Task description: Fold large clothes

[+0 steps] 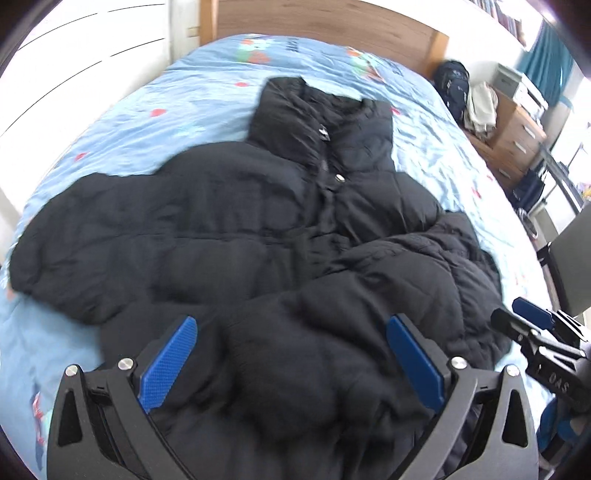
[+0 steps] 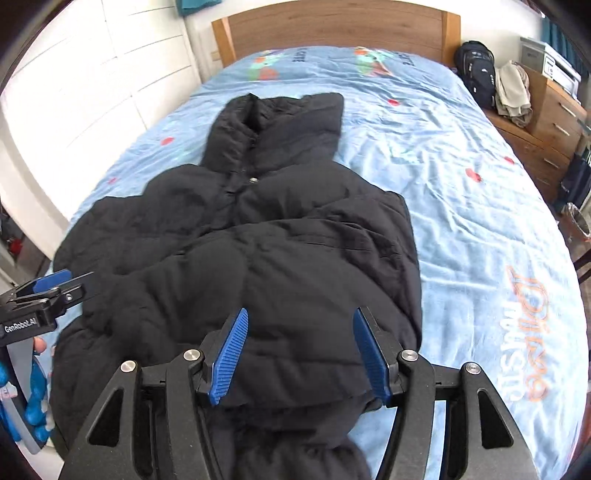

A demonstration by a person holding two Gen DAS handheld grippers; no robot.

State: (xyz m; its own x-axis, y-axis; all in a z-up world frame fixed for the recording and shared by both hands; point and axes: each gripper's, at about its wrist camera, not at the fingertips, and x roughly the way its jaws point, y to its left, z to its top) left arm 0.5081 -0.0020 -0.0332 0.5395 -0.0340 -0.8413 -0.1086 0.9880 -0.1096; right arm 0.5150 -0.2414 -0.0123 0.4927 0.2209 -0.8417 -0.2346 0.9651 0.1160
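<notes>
Black puffer jacket (image 1: 258, 236) lies zipped on a blue patterned bed sheet (image 2: 461, 206), collar toward the wooden headboard (image 2: 332, 29). Left gripper (image 1: 291, 354), fingers spread wide, hovers over its near hem. Right gripper (image 2: 301, 350), also spread, straddles the folded-over right sleeve.

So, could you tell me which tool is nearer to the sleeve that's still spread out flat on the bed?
Left. The left tool hangs open over the jacket's hem, on the side of the outspread sleeve. The right tool, also open, is over the opposite side, where the jacket is already folded in.
</notes>
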